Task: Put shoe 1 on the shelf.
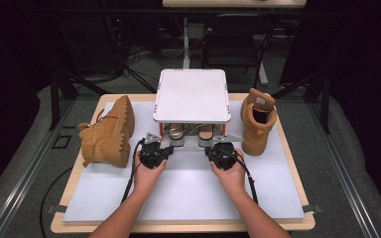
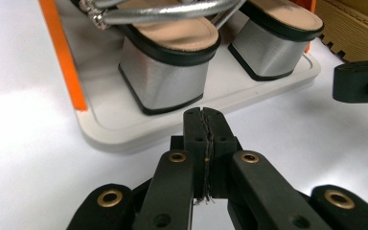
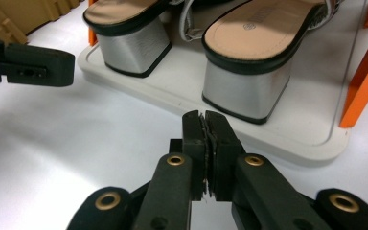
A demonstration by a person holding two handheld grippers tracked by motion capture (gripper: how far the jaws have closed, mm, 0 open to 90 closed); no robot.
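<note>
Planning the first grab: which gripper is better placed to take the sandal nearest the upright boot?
Right. The right gripper, jaws shut and empty, sits just in front of that sandal on the rack's lower shelf; the upright boot is on its side. The left gripper faces the other sandal.

Boots (image 1: 108,133) flank the rack (image 1: 192,94); mat (image 1: 188,186) before it lies free.

Two sandals stand upright, side by side, on the lower tray (image 2: 120,129) of a small white rack with orange posts. Left sandal (image 2: 167,52): silver block heel, black-edged sole, tan insole, silver straps. Right sandal (image 3: 254,57): same make. Both heels face the near edge of the tray, close to its rim.
</note>
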